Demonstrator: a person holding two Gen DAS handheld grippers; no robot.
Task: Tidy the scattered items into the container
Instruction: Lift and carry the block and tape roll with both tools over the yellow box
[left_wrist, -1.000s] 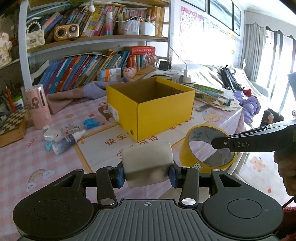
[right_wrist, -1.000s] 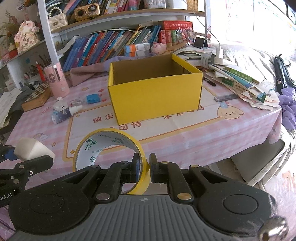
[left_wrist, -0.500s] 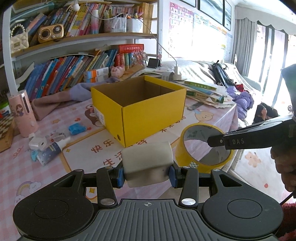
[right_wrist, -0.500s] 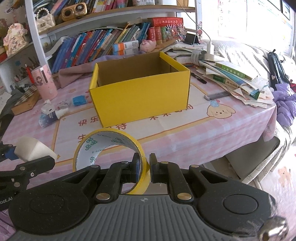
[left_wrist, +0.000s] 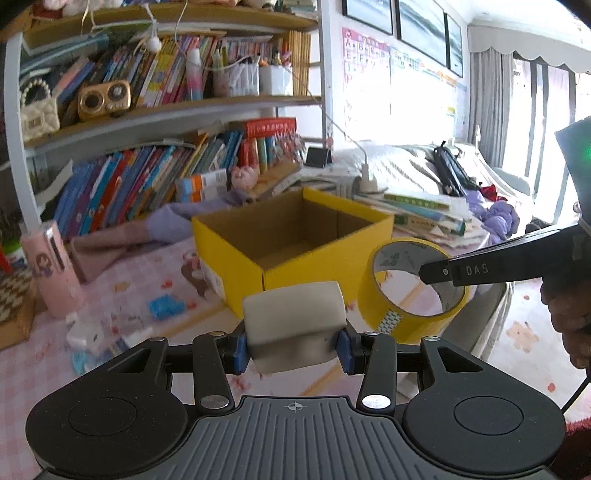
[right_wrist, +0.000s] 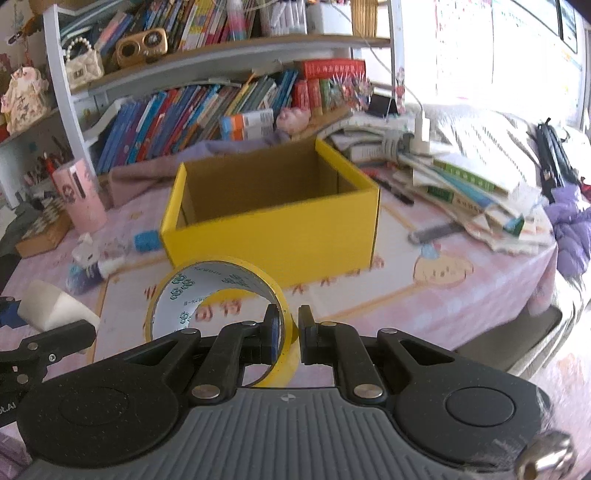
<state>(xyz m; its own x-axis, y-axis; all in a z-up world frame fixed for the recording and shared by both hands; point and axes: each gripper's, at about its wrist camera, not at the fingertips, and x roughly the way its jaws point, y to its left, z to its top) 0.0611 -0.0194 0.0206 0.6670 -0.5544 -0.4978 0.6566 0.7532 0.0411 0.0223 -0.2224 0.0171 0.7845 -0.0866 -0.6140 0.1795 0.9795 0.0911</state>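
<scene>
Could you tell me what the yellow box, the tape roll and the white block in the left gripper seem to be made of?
Yellow box: cardboard, probably; matte yellow outside, plain brown inside, with folded wall seams.
Tape roll: likely glossy yellow plastic film on a printed card core.
White block: looks like matte foam or sponge with soft rounded edges, though the left gripper hardly dents it, so I am unsure.

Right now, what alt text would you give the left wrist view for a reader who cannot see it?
The left tool grips a white rectangular foam block in front of an open yellow cardboard box on a pink checked tablecloth. To its right, the right tool holds a yellow roll of packing tape; crowded bookshelves stand behind.
</scene>
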